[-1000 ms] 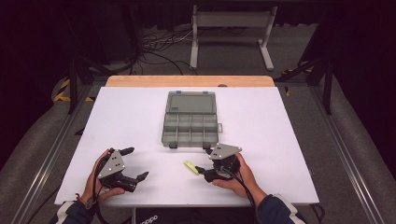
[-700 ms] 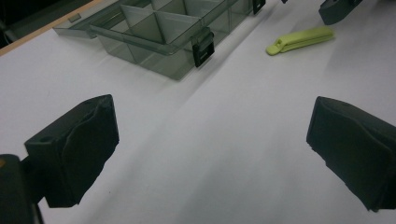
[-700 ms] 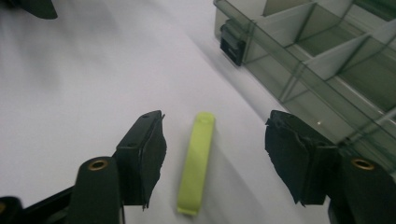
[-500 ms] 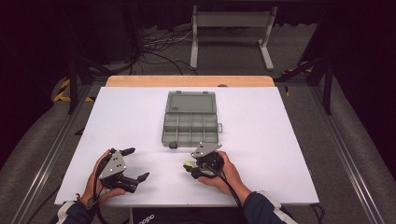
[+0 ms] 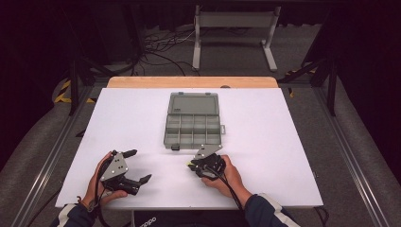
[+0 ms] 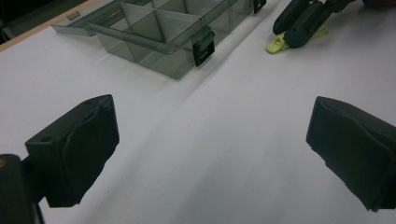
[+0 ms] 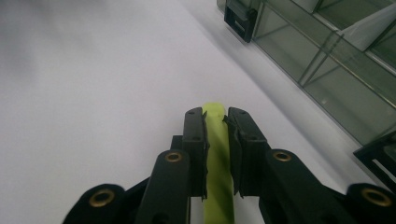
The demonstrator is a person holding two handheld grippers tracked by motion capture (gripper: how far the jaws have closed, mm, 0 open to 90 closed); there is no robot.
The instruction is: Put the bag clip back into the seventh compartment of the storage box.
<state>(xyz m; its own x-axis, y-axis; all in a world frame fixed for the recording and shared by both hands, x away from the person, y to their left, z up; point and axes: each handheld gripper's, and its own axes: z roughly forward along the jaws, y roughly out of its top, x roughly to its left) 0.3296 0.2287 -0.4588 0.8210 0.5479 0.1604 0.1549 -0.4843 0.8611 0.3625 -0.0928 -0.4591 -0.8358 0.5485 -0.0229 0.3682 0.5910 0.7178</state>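
A grey clear compartment box (image 5: 193, 124) lies open in the middle of the white table (image 5: 283, 142). My right gripper (image 5: 195, 165) rests just in front of the box, shut on a yellow-green strip (image 7: 216, 158) that lies on the table between its jaws. The strip's tip (image 6: 276, 44) pokes out from under that gripper in the left gripper view. My left gripper (image 5: 137, 166) sits near the table's front left, jaws wide open, nothing between its pads (image 6: 77, 147).
The box's compartments (image 6: 159, 28) look empty, and black latches (image 7: 239, 21) stick out of its front wall. A wooden strip (image 5: 189, 82) edges the table's far side. Cables and a metal stand (image 5: 231, 28) lie on the floor beyond.
My right gripper has slid left over the yellow-green strip and shut on it. The left gripper has stayed where it was.
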